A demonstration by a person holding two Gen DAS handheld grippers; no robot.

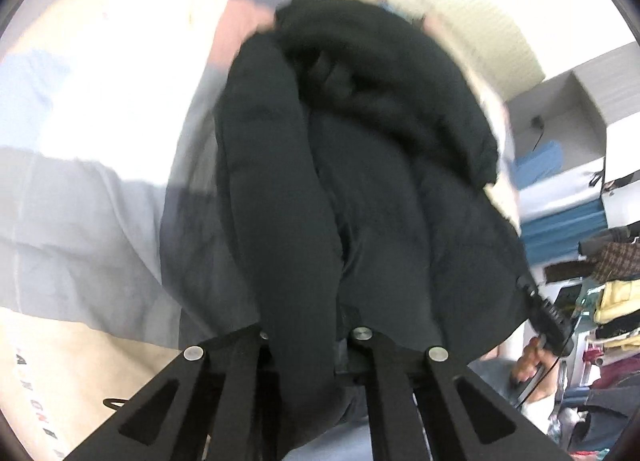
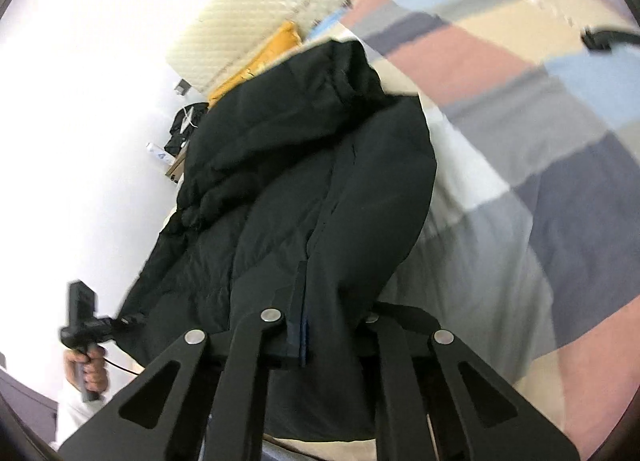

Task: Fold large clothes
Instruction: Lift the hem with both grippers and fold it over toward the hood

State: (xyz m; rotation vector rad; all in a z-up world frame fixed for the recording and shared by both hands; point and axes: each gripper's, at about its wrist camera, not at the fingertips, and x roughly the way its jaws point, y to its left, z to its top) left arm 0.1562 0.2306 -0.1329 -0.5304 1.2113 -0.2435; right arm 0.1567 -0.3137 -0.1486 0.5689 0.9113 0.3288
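A large black padded jacket [image 1: 360, 165] hangs lifted over a bed, filling the middle of both wrist views; it also shows in the right wrist view [image 2: 304, 181]. My left gripper [image 1: 312, 341] is shut on the jacket's lower edge, with fabric bunched between its jaws. My right gripper [image 2: 324, 325] is shut on the other side of the same jacket, near a seam. The fingertips of both are buried in the cloth. The other hand-held gripper shows at the edge of each view, in the left wrist view [image 1: 548, 317] and in the right wrist view [image 2: 84, 325].
A bed with a patchwork cover [image 2: 520, 109] of grey, pink, blue and beige lies under the jacket. A quilted cream headboard [image 2: 256, 13] and an orange pillow [image 2: 256, 65] are behind. A shelf with piled clothes [image 1: 616, 293] stands at the right.
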